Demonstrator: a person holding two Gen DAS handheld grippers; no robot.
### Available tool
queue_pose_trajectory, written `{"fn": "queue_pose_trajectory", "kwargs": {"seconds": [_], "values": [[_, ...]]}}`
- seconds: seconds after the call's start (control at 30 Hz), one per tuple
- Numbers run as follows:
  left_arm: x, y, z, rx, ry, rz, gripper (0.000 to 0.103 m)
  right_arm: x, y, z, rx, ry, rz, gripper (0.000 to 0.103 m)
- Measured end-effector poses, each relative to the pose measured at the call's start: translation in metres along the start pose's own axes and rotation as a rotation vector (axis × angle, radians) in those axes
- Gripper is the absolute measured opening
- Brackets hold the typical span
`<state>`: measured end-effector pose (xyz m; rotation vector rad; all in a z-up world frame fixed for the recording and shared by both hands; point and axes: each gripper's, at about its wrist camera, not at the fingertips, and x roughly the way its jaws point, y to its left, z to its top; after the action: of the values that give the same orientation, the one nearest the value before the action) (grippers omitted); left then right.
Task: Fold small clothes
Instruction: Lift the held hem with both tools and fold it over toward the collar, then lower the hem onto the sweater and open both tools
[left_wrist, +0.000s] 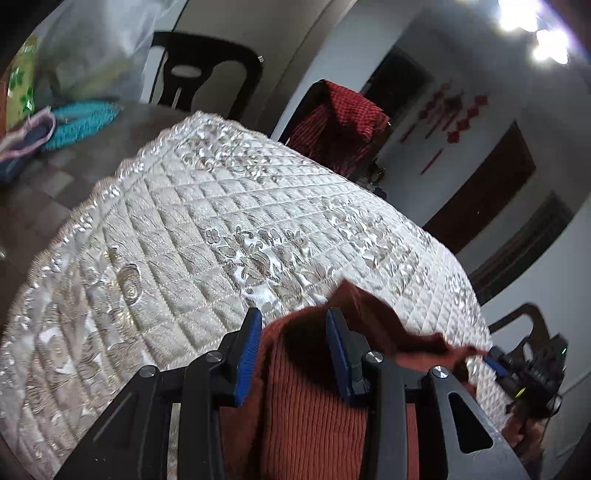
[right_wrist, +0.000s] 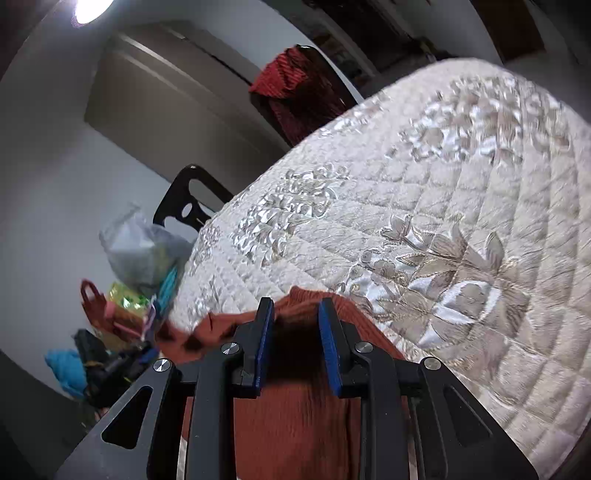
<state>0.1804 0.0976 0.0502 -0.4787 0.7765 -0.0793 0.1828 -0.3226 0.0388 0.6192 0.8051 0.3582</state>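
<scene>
A rust-red ribbed garment (left_wrist: 310, 406) hangs between the fingers of my left gripper (left_wrist: 293, 325), whose blue pads stand apart with cloth bunched between them, lifted over the quilted cream table cover (left_wrist: 207, 221). Its top edge stretches right towards the other gripper (left_wrist: 532, 373). In the right wrist view the same garment (right_wrist: 295, 417) sits between the fingers of my right gripper (right_wrist: 295, 314), jaws partly apart around a fold of it, above the cover (right_wrist: 424, 206). The left gripper (right_wrist: 110, 365) shows at the lower left.
A teal cloth (left_wrist: 85, 122) and other small clothes lie on the dark table at far left, beside a plastic bag (right_wrist: 144, 243). A black chair (left_wrist: 207, 70) stands behind. A red checked cloth (left_wrist: 340, 125) hangs over another chair.
</scene>
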Motion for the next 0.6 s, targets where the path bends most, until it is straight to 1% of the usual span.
{"fn": "queue_pose_trajectory", "kwargs": {"seconds": [0.13, 0.3, 0.33, 0.4, 0.43, 0.5, 0.6], "values": [[-0.003, -0.008, -0.016, 0.048, 0.026, 0.0, 0.039, -0.004, 0.005, -0.012, -0.036, 0.001, -0.035, 0.026], [-0.013, -0.019, -0.047, 0.144, 0.057, 0.027, 0.039, -0.022, 0.014, -0.044, -0.119, 0.008, -0.09, 0.026], [-0.015, -0.02, -0.054, 0.164, 0.067, 0.026, 0.039, -0.026, 0.015, -0.053, -0.142, 0.015, -0.1, 0.026], [-0.016, -0.02, -0.066, 0.192, 0.087, 0.05, 0.039, -0.029, 0.013, -0.068, -0.167, 0.04, -0.122, 0.026], [-0.015, -0.02, -0.072, 0.207, 0.097, 0.061, 0.039, -0.028, 0.011, -0.077, -0.188, 0.063, -0.155, 0.026], [-0.019, -0.021, -0.081, 0.242, 0.08, 0.079, 0.039, -0.024, 0.004, -0.087, -0.211, 0.095, -0.225, 0.026], [-0.028, -0.024, -0.086, 0.263, 0.069, 0.095, 0.039, -0.032, -0.001, -0.093, -0.228, 0.09, -0.252, 0.026]]}}
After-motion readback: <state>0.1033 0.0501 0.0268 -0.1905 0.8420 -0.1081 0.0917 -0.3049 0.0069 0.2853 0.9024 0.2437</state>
